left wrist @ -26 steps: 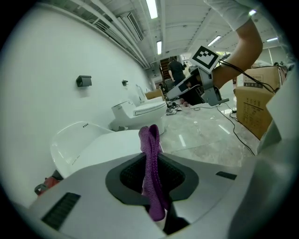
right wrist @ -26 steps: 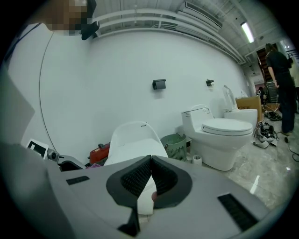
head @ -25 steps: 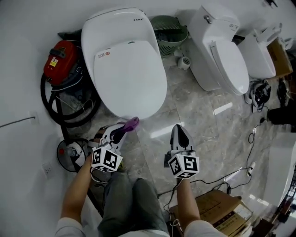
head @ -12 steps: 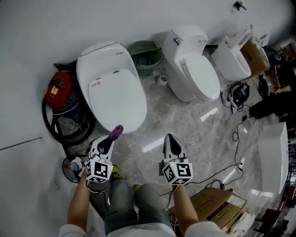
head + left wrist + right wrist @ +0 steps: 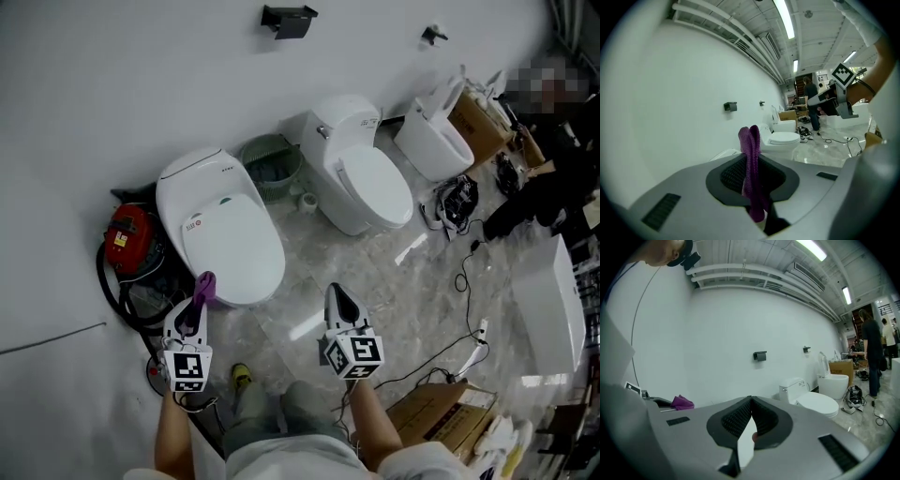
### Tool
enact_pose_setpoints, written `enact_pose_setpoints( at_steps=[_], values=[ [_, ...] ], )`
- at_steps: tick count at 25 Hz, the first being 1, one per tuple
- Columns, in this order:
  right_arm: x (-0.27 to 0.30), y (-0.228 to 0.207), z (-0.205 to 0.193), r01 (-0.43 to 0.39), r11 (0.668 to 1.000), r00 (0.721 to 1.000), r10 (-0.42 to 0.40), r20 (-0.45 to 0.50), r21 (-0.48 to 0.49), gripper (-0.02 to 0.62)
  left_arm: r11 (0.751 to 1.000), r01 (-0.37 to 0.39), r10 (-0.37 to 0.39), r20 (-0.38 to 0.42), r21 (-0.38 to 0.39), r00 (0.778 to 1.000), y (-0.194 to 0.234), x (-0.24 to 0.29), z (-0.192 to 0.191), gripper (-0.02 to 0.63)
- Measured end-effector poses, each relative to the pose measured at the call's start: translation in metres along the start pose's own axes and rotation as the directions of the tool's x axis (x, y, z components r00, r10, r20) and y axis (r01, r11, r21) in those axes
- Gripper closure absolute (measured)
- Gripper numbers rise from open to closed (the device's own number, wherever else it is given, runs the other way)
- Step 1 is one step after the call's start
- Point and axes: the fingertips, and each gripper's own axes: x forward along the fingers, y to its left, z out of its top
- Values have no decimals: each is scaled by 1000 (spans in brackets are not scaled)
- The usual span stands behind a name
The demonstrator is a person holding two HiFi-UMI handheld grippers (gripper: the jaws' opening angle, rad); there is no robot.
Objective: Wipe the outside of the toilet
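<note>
1. red vacuum (image 5: pixel 129 237) and black hose (image 5: pixel 112 292) sit left of the near toilet (image 5: pixel 225 230), against the wall.
2. green basket (image 5: pixel 270 159) stands between it and a second toilet (image 5: pixel 361 183); third toilet (image 5: pixel 433 139) beyond; cables (image 5: pixel 464 272) cross the floor.
3. basket contents too dim for us to tell.
4. left gripper (image 5: pixel 197 298) clamped on purple cloth (image 5: pixel 751 159), near the near toilet's front edge.
5. right gripper (image 5: pixel 337 292) jaws together, empty, over floor.
</note>
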Motion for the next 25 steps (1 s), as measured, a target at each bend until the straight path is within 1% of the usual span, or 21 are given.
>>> enact_pose_setpoints(
  at_steps=[5, 9, 12, 16, 19, 25],
  values=[
    [-8, 13, 55, 25, 1000, 999, -25, 48, 5, 588, 999, -31, 31, 26, -26, 999, 32, -20, 42, 538],
    [-19, 17, 89, 53, 999, 996, -54, 72, 13, 588, 999, -41, 42, 49, -31, 998, 50, -34, 74, 538],
    [-31, 16, 108, 74, 997, 994, -75, 83, 13, 588, 998, -48, 50, 67, -38, 997, 57, -43, 96, 538],
    [-44, 16, 134, 88, 996, 991, -90, 100, 19, 588, 998, -52, 54, 84, -24, 995, 65, -55, 124, 538],
    [-50, 19, 152, 85, 996, 989, -86, 116, 13, 588, 997, -66, 70, 98, -42, 993, 72, -64, 143, 538],
    [-60, 26, 178, 71, 997, 985, -71, 156, 8, 588, 995, -91, 94, 143, -29, 985, 79, -86, 177, 538]
  ],
)
